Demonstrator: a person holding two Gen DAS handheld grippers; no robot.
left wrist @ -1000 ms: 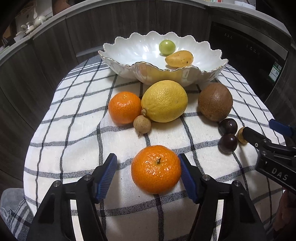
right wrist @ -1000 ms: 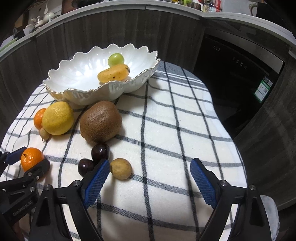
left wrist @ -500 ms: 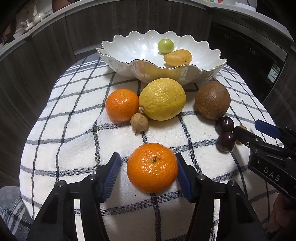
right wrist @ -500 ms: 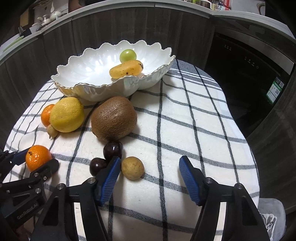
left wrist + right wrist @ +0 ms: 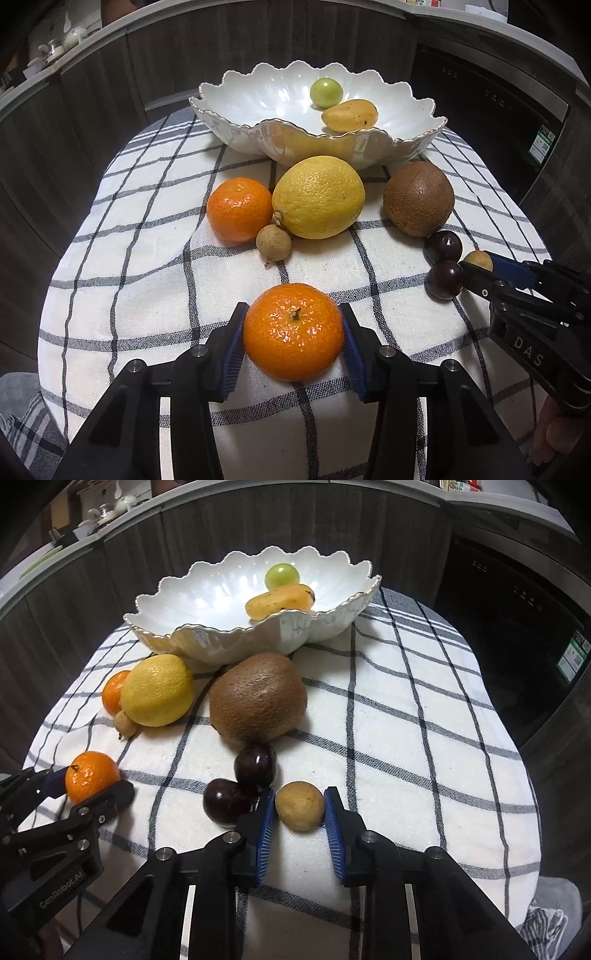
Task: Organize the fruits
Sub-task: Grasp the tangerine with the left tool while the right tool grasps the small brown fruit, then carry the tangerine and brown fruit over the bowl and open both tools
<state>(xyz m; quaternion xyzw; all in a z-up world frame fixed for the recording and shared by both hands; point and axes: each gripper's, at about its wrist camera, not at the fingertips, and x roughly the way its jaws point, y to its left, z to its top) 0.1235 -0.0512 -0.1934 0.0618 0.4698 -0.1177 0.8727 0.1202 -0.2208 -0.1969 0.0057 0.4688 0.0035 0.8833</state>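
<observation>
The left gripper (image 5: 293,334) reaches low and level over the checked cloth (image 5: 147,280), its blue pads pressed against the near mandarin (image 5: 293,330). Two mandarins, two dark plums and two longans lie out. The right gripper (image 5: 300,806), equally low, brackets a longan (image 5: 300,805), pads nearly touching; whether it grips, I cannot tell.

a white checked cloth (image 5: 140,236) covers the table, with dark wood cabinets (image 5: 258,528) curving behind it.
</observation>
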